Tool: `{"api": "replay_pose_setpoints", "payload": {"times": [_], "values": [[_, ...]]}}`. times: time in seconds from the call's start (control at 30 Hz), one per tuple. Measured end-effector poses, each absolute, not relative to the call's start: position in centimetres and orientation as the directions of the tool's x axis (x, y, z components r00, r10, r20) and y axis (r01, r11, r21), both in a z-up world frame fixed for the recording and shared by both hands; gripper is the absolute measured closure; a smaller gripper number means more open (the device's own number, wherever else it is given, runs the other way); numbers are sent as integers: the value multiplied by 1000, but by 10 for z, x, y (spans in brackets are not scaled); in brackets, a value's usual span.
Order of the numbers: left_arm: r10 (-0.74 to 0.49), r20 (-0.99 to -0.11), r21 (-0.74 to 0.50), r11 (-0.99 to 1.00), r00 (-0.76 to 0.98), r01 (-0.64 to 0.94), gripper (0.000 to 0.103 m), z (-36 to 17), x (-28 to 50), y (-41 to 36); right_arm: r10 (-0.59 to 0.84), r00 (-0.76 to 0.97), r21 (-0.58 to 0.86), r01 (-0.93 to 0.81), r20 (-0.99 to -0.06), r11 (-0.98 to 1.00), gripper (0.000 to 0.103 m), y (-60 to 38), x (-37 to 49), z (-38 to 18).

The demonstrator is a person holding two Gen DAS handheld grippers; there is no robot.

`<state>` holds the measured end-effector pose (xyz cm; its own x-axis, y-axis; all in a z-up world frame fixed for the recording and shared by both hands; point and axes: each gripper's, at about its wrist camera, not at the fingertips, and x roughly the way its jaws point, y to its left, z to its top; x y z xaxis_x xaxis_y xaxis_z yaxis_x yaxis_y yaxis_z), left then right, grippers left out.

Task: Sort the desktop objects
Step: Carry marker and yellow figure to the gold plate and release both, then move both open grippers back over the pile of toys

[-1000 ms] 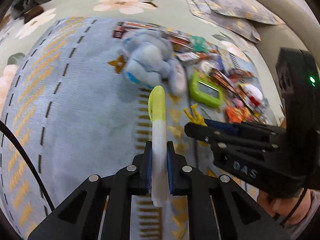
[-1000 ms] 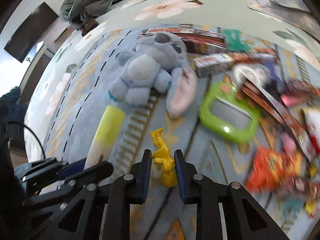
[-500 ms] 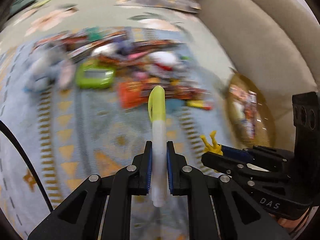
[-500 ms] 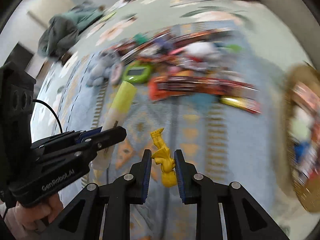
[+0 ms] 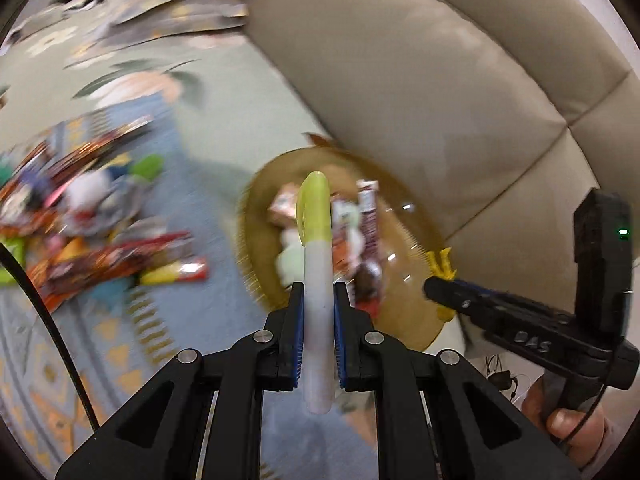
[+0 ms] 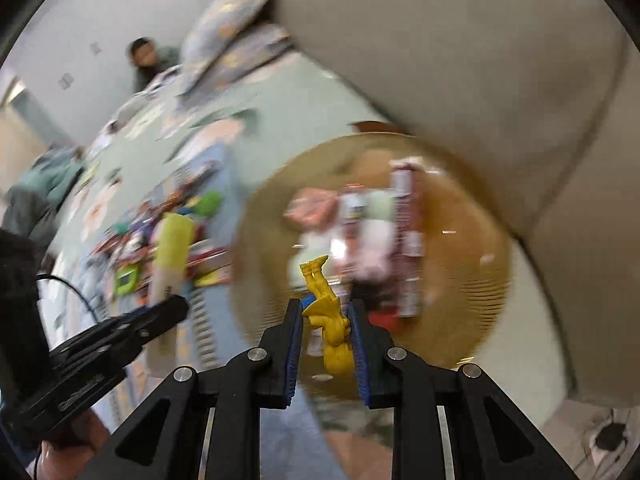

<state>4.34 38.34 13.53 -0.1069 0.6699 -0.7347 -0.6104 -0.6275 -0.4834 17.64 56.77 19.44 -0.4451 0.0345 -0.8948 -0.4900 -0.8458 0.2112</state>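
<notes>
Jaws above patterned rug (image 5: 168, 320) — beige sofa (image 5: 440, 92)

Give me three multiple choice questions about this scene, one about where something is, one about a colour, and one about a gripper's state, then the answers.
1. Where is the round golden tray?
A. against the beige sofa
B. on a wooden shelf
C. on a chair seat

2. What colour is the figurine in the right gripper?
A. red
B. yellow
C. purple

3. What is the left gripper doing?
A. open and empty
B. shut on nothing
C. shut on the highlighter

Answers: 1 A, the sofa cushion rises right behind the tray. 2 B, the toy is plain yellow. 3 C, both pads press the white barrel.
</notes>
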Motion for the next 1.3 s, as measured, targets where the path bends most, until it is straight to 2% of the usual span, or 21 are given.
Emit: {"api": "replay_pose_setpoints", "payload": {"times": [0.1, 0.17, 0.2, 0.23, 0.33, 0.57, 0.93, 1.07, 1.1, 1.13, 1.3], "values": [[682, -725, -492, -611, -96, -620, 92, 134, 41, 408, 33, -470, 254, -532, -882, -808, 80, 591, 180, 194], [668, -742, -513, -620, -57, -593, 72, 123, 34, 424, 36, -478, 263, -542, -877, -798, 79, 599, 178, 191], [662, -748, -523, -628, -43, -576, 66, 118, 30, 427, 32, -469, 264, -549, -882, -793, 69, 602, 180, 189], [665, -746, -554, -632, -13, -542, 66, 109, 26, 427, 30, -465, 268, -560, -885, -784, 65, 604, 183, 188], [674, -738, -609, -642, 37, -465, 66, 96, 21, 418, 0, -466, 295, -560, -885, -774, 64, 604, 193, 183], [640, -768, -590, -682, 38, -432, 65, 92, 34, 388, -85, -443, 336, -526, -892, -781, 64, 584, 200, 171], [599, -800, -563, -758, -11, -328, 64, 81, 37, 318, -216, -435, 389, -361, -874, -848, 61, 518, 158, 174], [580, -814, -550, -791, -39, -268, 60, 72, 34, 282, -336, -337, 431, -266, -879, -862, 55, 480, 139, 156], [581, -813, -558, -794, -32, -240, 56, 67, 32, 271, -359, -292, 429, -228, -886, -874, 52, 464, 133, 149], [584, -812, -567, -797, -24, -208, 53, 63, 30, 260, -374, -249, 424, -188, -893, -886, 51, 448, 127, 142], [566, -824, -563, -821, -7, -93, 53, 45, 21, 213, -387, -106, 394, -60, -916, -917, 51, 380, 105, 114]]}}
